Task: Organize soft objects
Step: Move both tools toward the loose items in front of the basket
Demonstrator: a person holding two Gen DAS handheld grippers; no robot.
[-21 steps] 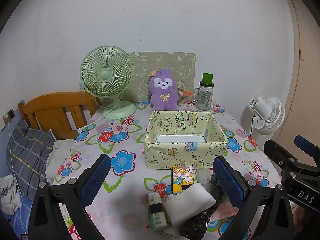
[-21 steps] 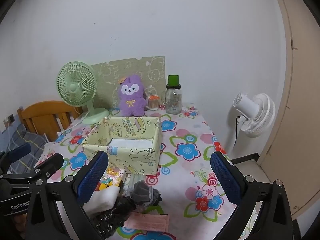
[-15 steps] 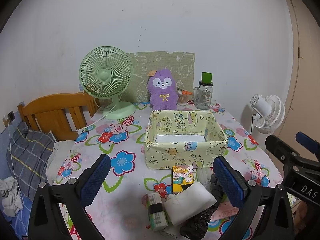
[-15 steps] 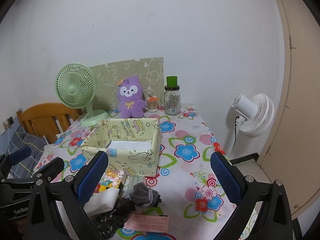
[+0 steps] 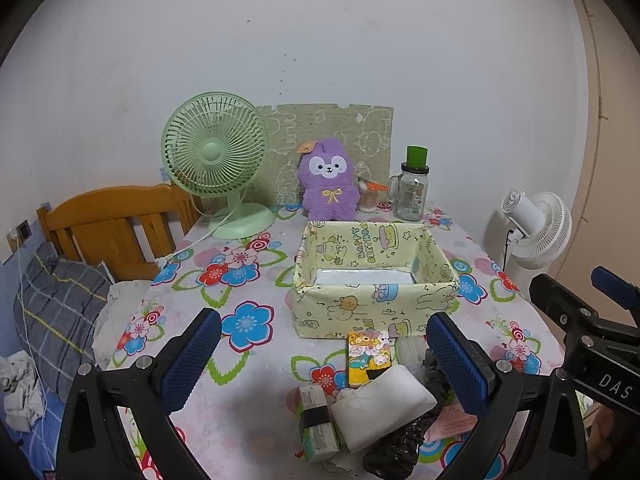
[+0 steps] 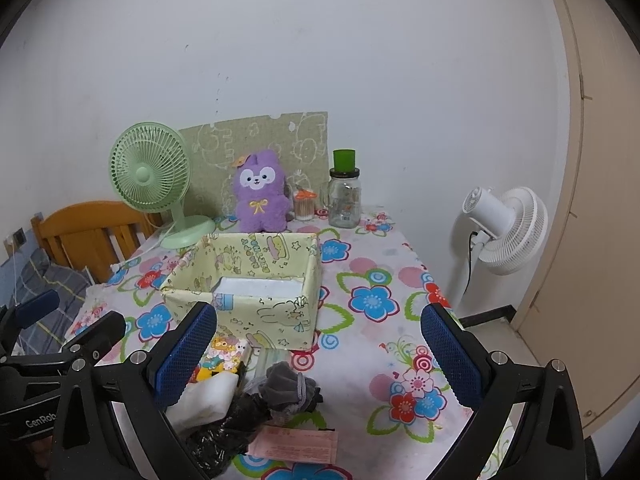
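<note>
A pale yellow cartoon-print box [image 5: 376,288] [image 6: 256,308] sits open in the middle of the flowered table [image 5: 240,360], a white sheet on its floor. In front of it lies a heap: a white soft pad [image 5: 382,406] [image 6: 208,398], a colourful tissue pack [image 5: 368,356] [image 6: 220,360], a grey sock bundle [image 6: 290,388], a black plastic bag [image 5: 396,452] [image 6: 224,432], and a small wrapped pack [image 5: 318,424]. A purple plush [image 5: 329,184] [image 6: 262,192] stands at the back. My left gripper [image 5: 324,364] and right gripper [image 6: 320,356] hover above the heap, both wide open and holding nothing.
A green desk fan [image 5: 218,160] and a glass jar with green lid [image 5: 412,188] stand at the table's back. A white floor fan [image 6: 504,228] stands beside the right table edge. A wooden chair [image 5: 108,228] and bedding [image 5: 52,320] lie to the left. A pink slip [image 6: 296,446] lies near the front.
None of the objects has moved. Both views have shifted slightly; the other gripper sits a little lower at each view's edge.
</note>
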